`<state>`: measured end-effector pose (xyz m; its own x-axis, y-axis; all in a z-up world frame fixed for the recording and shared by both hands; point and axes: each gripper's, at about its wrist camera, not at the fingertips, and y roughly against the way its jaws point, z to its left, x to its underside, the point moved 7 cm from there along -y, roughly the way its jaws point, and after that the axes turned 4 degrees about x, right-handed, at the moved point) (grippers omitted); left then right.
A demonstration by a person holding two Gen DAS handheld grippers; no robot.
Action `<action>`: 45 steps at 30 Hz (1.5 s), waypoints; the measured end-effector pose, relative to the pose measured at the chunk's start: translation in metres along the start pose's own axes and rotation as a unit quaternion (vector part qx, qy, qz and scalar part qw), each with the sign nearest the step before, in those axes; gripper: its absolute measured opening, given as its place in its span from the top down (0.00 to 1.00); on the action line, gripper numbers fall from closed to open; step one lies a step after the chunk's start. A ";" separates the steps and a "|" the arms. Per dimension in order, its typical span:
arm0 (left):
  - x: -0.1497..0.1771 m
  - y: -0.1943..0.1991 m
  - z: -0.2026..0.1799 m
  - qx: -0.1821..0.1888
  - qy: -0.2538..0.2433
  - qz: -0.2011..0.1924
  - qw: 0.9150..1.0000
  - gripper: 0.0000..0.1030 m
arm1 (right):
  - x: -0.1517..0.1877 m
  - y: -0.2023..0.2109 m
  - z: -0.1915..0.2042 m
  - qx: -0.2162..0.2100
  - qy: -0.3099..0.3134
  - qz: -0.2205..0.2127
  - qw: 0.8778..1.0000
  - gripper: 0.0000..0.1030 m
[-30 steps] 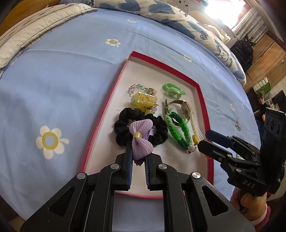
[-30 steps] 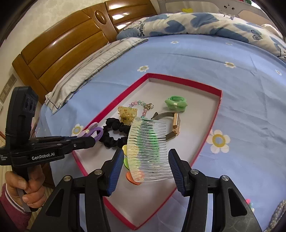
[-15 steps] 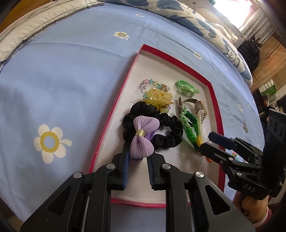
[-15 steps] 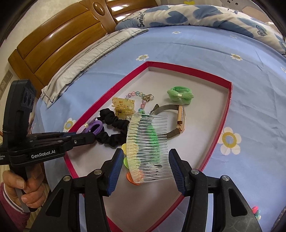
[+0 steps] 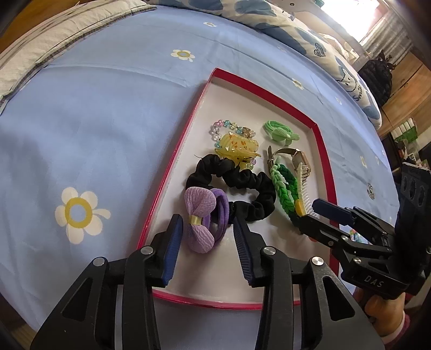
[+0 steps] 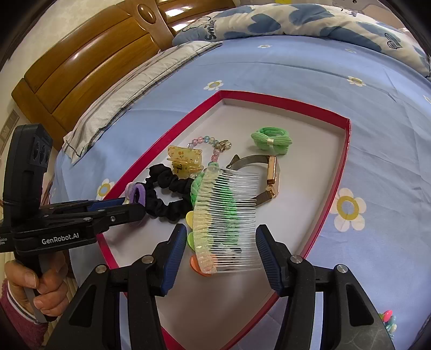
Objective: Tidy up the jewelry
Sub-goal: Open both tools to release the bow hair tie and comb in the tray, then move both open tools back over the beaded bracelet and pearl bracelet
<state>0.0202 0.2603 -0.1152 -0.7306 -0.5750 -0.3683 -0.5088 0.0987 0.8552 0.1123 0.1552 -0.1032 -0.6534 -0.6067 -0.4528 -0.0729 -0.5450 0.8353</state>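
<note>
A red-rimmed tray (image 5: 324, 161) lies on the blue bedsheet. My left gripper (image 5: 208, 234) is open around a purple bow hair tie (image 5: 200, 218) that rests in the tray against a black scrunchie (image 5: 242, 180). My right gripper (image 6: 221, 242) is open around a clear hair comb (image 6: 226, 215), which lies on a green braided bracelet (image 5: 282, 188). A yellow claw clip (image 5: 237, 148), a bead bracelet (image 5: 229, 126), a green bow tie (image 5: 280, 133) and a gold watch (image 5: 299, 158) also sit in the tray.
A wooden headboard (image 6: 80, 64) and a grey-striped pillow (image 6: 129, 88) lie beyond the tray. A blue-patterned quilt (image 6: 296, 18) runs along the far side. Small coloured beads (image 6: 388, 320) lie on the sheet outside the tray, right.
My left gripper has opened and released the purple bow hair tie, which now lies in the tray beside the scrunchie. The right gripper has stayed open around the comb.
</note>
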 end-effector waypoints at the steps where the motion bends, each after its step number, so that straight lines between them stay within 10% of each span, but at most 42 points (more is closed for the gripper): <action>1: 0.000 0.001 0.000 0.001 0.001 -0.001 1.000 0.64 | 0.000 0.000 0.000 0.000 0.000 0.000 1.000 0.45; 23: 0.005 0.029 -0.019 0.015 -0.003 -0.020 1.000 0.56 | 0.011 0.042 -0.007 0.003 -0.014 -0.030 0.999 0.35; 45: 0.045 0.019 -0.124 0.056 -0.088 0.007 0.994 0.50 | 0.104 0.159 -0.117 0.074 -0.171 -0.124 0.975 0.30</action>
<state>0.0343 0.1351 -0.0708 -0.8017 -0.4224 -0.4230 -0.5381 0.2020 0.8183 0.1205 -0.0620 -0.0544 -0.8136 -0.2242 -0.5364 -0.3511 -0.5459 0.7608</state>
